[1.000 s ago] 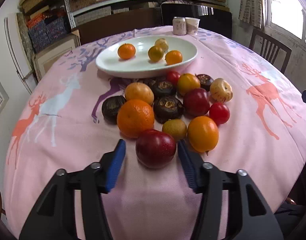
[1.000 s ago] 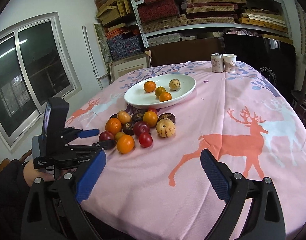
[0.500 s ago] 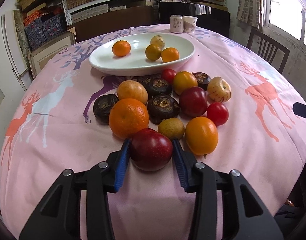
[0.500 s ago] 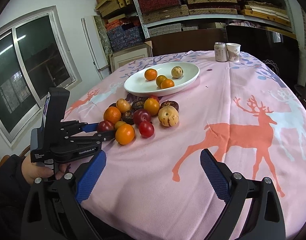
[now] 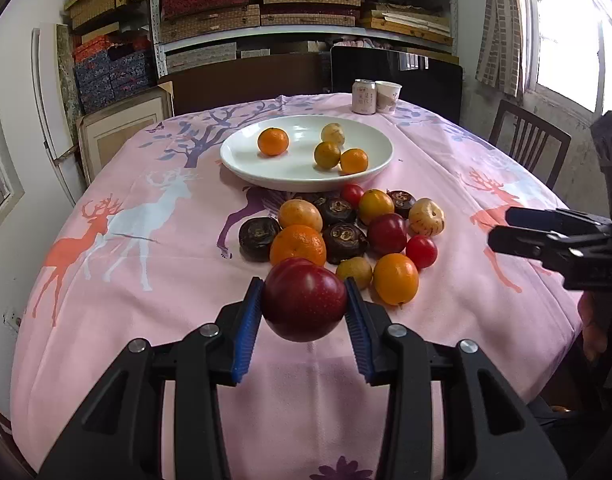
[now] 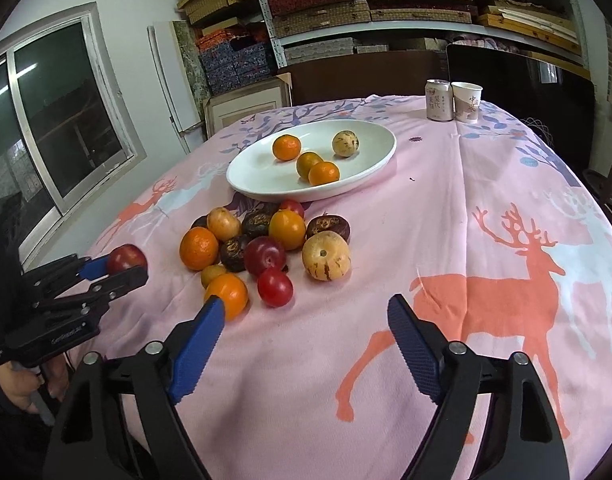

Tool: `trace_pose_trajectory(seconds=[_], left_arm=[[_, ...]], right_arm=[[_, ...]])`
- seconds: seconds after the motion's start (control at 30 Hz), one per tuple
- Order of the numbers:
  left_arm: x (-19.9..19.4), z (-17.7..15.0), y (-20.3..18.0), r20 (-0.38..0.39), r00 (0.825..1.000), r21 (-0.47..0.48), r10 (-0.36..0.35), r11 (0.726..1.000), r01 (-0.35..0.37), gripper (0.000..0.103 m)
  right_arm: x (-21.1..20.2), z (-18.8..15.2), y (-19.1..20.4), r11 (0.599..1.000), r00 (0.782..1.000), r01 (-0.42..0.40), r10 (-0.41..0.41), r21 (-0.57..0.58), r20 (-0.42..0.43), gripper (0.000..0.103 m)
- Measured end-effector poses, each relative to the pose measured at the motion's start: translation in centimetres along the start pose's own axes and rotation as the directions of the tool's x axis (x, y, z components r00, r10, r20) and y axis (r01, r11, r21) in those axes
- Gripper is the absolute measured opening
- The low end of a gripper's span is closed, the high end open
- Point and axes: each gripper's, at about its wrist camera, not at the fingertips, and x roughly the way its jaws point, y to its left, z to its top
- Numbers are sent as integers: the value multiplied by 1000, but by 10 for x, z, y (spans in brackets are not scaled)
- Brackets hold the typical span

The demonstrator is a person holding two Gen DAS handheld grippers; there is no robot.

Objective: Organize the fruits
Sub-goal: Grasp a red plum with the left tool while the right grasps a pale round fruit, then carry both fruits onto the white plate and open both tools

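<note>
can (image 5: pixel 363 97) beside paper cup (image 5: pixel 387 97)

The plate (image 5: pixel 306 176) at twelve o'clock holds four fruits: three oranges (image 5: pixel 273 141) and one pale speckled fruit (image 5: pixel 333 133). Twelve fruits (image 5: pixel 337 236) lie clustered on the table (image 5: pixel 166 264), and one red fruit (image 5: pixel 304 298) is off it. At one o'clock stand one can (image 5: pixel 363 97) and one cup (image 5: pixel 388 97).
</note>
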Motion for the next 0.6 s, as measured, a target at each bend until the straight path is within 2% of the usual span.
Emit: trace_pose_trajectory(seconds=[0.1,0.17,0.2,0.27,0.6], left_arm=[[2,-2,0,-7,1000,0,-5,1000,5,40],[2,-3,-1,-6,1000,0,-7,1000,7,40],[2,-3,-1,-5,1000,0,-7,1000,7,40],[2,-4,1,-3,1000,-1,-5,1000,5,40],[4,-4,7,-6,1000,-14,3,1000,-3,40]], right_arm=[[21,14,2,998,998,60,-60,-19,-23,71],[34,21,2,998,997,58,-59,-19,-46,63],[42,23,3,998,996,65,-66,-22,-61,63],[52,25,2,997,994,69,-71,-22,-83,54],[74,30,2,996,988,88,-88,-10,-125,49]])
